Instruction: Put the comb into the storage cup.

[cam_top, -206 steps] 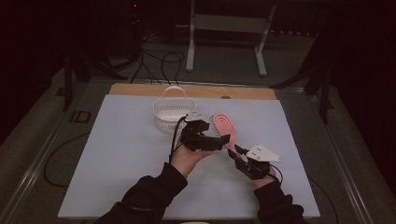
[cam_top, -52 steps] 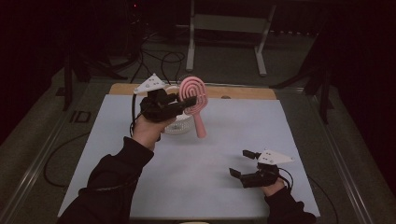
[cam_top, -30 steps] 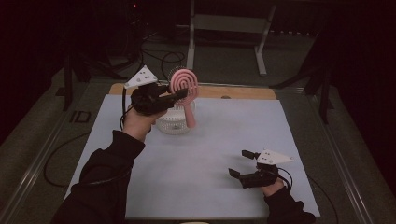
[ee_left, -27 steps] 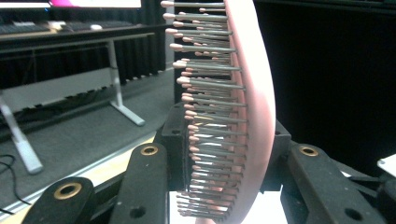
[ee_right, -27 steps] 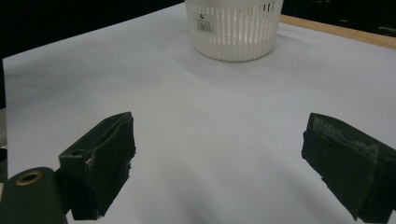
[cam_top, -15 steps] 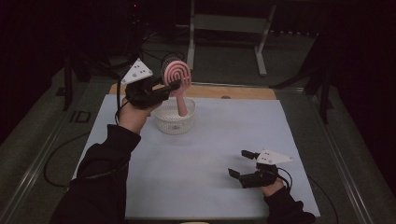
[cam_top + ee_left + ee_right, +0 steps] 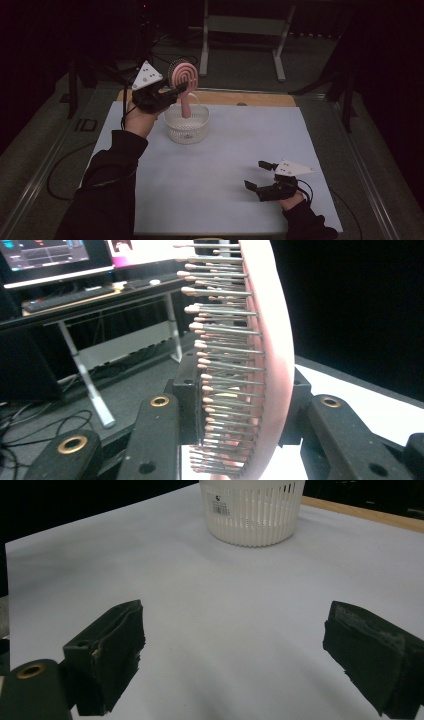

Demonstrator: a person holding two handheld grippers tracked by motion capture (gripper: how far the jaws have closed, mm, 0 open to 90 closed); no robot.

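My left gripper (image 7: 176,90) is shut on the round head of a pink hairbrush (image 7: 183,75), held upright above the white slatted basket (image 7: 186,129) at the far left of the table. The brush handle (image 7: 186,104) hangs down into the basket. In the left gripper view the brush's metal bristles (image 7: 225,365) and pink back (image 7: 272,355) stand clamped between the two black jaws. My right gripper (image 7: 260,176) rests open near the table's front right, nothing between its pads (image 7: 107,645), and its view faces the basket (image 7: 252,510) across bare white table.
The white table top (image 7: 225,165) has a wooden strip (image 7: 250,98) along its far edge. Beyond it stands a metal-legged stand (image 7: 240,30) on dark floor, with cables. A desk with a monitor (image 7: 45,255) appears behind the brush in the left gripper view.
My left gripper has carried the brush from the table's middle up and leftward over the basket, and the handle now hangs lower into it. The right gripper has stayed put.
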